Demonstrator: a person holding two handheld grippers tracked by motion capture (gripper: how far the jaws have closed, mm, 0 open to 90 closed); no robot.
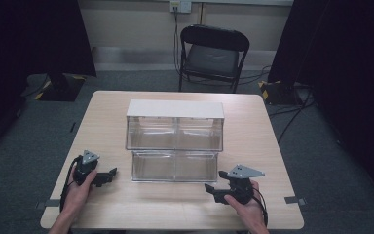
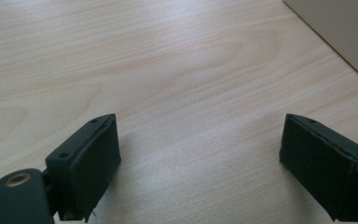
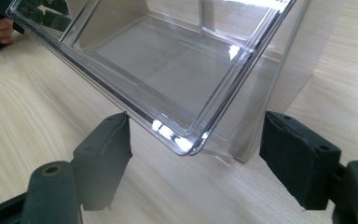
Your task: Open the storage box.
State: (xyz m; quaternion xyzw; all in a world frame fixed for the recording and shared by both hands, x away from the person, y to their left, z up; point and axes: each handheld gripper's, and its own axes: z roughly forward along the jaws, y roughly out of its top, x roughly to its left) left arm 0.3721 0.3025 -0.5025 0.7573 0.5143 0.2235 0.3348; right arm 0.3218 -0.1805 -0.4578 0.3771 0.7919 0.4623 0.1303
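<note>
1. Clearly, the bin rack [image 1: 174,141], a clear two-tier unit with a white top, stands mid-desk, its lower tier facing the near edge of the desk [image 1: 175,214]. Both tiers look empty.

2. The right gripper [image 1: 219,189] sits near the near right corner, its fingers [image 3: 103,154] spread wide and holding nothing. In the right gripper view the lower bin [image 3: 168,79] has its front corner just ahead of the gap between them, tilted across the frame.

3. The left gripper [image 1: 108,176] rests toward the near left corner, fingers [image 2: 86,163] likewise spread over bare wood, apart from the rack.

4. Risk: the bin's wall is thin, glossy plastic. A pinch on the rounded corner rather than the flat front lip could likely slip off.

5. Risk: a one-sided pull from the right might swing the whole rack on the smooth desk instead of sliding the bin out, since nothing braces it.

6. Risk: closing too hard may flex or crack the clear wall; too softly, and it skates free.

7. Risk: clear walls make edges hard to judge, so a finger could strike the rim and shove the rack toward the far edge.

8. Bracing with the left gripper would probably lessen most of this.
</note>
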